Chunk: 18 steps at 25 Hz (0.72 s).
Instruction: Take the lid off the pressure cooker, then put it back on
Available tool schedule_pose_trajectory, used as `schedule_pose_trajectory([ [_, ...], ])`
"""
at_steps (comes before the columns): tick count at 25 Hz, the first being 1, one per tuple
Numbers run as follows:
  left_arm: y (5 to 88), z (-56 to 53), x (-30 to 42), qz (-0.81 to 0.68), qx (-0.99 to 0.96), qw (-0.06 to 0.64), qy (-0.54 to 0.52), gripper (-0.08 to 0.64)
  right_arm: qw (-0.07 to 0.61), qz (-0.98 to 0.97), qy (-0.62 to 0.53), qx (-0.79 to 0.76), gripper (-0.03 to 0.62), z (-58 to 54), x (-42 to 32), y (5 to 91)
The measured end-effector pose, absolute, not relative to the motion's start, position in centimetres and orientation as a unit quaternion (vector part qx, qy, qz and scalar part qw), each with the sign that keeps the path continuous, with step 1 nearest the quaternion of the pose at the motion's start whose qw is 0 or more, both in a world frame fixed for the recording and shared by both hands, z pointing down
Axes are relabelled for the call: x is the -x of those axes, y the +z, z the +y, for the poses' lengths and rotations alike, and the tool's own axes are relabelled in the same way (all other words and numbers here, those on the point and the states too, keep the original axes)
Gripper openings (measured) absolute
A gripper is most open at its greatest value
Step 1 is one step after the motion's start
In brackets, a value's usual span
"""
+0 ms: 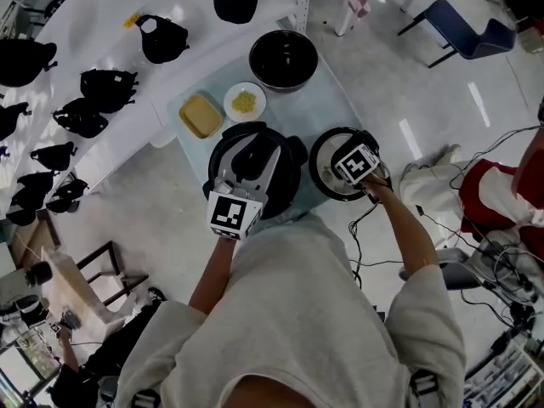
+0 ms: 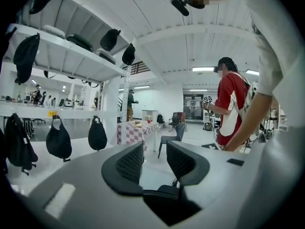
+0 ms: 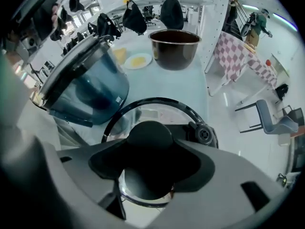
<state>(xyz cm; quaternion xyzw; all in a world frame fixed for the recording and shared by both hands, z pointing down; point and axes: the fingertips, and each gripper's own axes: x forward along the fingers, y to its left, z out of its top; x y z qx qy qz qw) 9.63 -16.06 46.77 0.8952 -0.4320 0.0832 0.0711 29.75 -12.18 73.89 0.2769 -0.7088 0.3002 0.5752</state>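
Evidently, right claw [image 3: 152,161] pinches the round glass lid [image 3: 157,112] by its black knob [image 3: 147,132] to park it beside the dark pressure cooker [image 3: 88,87]; left claw [image 2: 155,159] spread, empty.

Left gripper [image 2: 155,160] held near level, jaws apart and empty, right gripper [image 3: 151,173] pointing steeply down, jaws gripping the lid knob [image 3: 150,137], both forearms outstretched

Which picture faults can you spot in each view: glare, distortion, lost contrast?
Head view: glare streaks on the pale floor, and the bags are mere silhouettes. Left gripper view: fisheye bends the shelf, and the corners go black. Right gripper view: the same bending; the glass lid carries reflections, and the black jaws merge with its black knob.
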Motion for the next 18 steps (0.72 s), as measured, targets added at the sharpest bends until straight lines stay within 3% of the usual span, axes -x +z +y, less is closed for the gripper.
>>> schedule_pose_trajectory([
  [18,48.0,-15.6,-8.3,-0.446,-0.887,0.073,0.093,0.150,0.553,-0.721,0.300,-0.291,0.278,-11.9,-28.5,78.7],
])
